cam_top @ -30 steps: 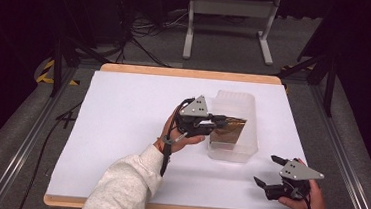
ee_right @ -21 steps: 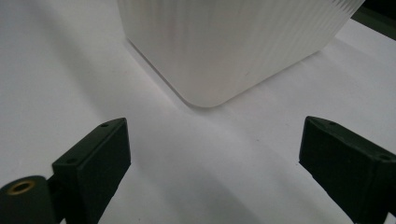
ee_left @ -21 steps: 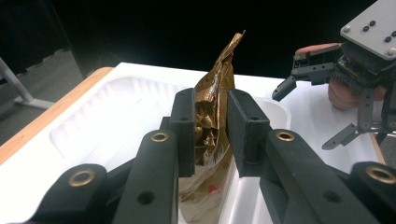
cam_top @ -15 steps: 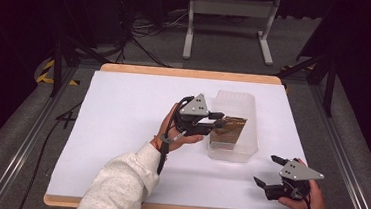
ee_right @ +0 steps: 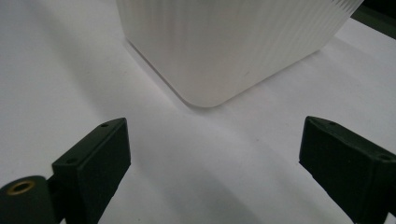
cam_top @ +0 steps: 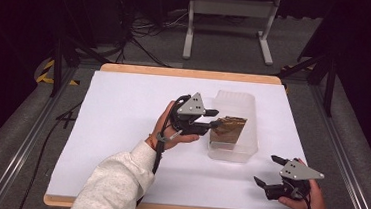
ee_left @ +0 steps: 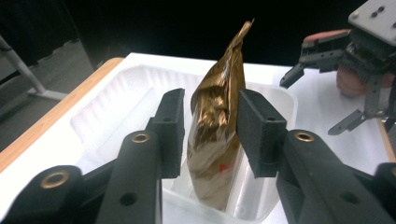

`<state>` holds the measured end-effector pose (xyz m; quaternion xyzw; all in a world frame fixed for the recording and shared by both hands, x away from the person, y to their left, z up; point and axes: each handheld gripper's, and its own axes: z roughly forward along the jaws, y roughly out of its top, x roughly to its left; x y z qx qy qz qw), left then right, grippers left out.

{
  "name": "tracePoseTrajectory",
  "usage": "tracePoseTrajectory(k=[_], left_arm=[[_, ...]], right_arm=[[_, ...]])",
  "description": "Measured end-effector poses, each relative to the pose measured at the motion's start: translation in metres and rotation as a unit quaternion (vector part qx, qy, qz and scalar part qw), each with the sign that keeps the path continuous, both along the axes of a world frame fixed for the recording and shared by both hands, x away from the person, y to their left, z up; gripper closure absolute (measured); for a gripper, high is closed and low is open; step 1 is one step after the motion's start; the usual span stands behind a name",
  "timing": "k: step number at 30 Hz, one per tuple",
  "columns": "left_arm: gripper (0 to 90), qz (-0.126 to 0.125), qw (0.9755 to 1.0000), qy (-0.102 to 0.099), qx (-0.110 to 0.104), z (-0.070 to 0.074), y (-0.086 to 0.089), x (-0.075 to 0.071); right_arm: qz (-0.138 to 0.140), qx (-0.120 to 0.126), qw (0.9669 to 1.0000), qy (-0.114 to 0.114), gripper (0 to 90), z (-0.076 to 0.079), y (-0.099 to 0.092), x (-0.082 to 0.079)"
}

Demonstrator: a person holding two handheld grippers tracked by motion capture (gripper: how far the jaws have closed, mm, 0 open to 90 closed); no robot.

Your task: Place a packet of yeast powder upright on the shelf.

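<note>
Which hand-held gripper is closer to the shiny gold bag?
The left hand-held gripper is closer: its jaws sit on either side of the gold bag in the clear tub. The right hand-held gripper stays open near the table's front edge.

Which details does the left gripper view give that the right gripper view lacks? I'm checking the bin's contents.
Left gripper view: a gold pouch standing in the plastic bin, between the left gripper jaws, which stand slightly apart from it. Right gripper view: the bin's ribbed outer corner and the right gripper, jaws wide. Both: bin and white table cover.
</note>
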<state>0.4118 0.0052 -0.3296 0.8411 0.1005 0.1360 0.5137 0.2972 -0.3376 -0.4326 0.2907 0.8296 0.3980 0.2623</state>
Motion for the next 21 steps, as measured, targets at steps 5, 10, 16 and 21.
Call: tracePoseTrajectory(k=[5, 10, 16, 21], left_arm=[[40.6, 0.025, 0.9993, -0.011, 0.028, -0.003, 0.001, -0.004], [30.9, 0.045, 0.9979, -0.014, 0.046, -0.005, 0.004, -0.006], [17.6, 0.081, 0.9926, -0.024, 0.087, -0.012, 0.003, -0.006], [9.8, 0.096, 0.9901, -0.008, 0.102, -0.020, 0.004, -0.006]], right_arm=[[-0.001, 0.000, 1.0000, 0.001, 9.4, 0.000, 0.000, 0.000], [0.000, -0.001, 1.0000, 0.001, 9.4, 0.000, 0.000, 0.000], [0.000, -0.001, 1.0000, -0.001, 9.3, 0.000, 0.000, 0.000], [0.001, -0.005, 1.0000, 0.000, 9.3, 0.000, 0.001, 0.000]])
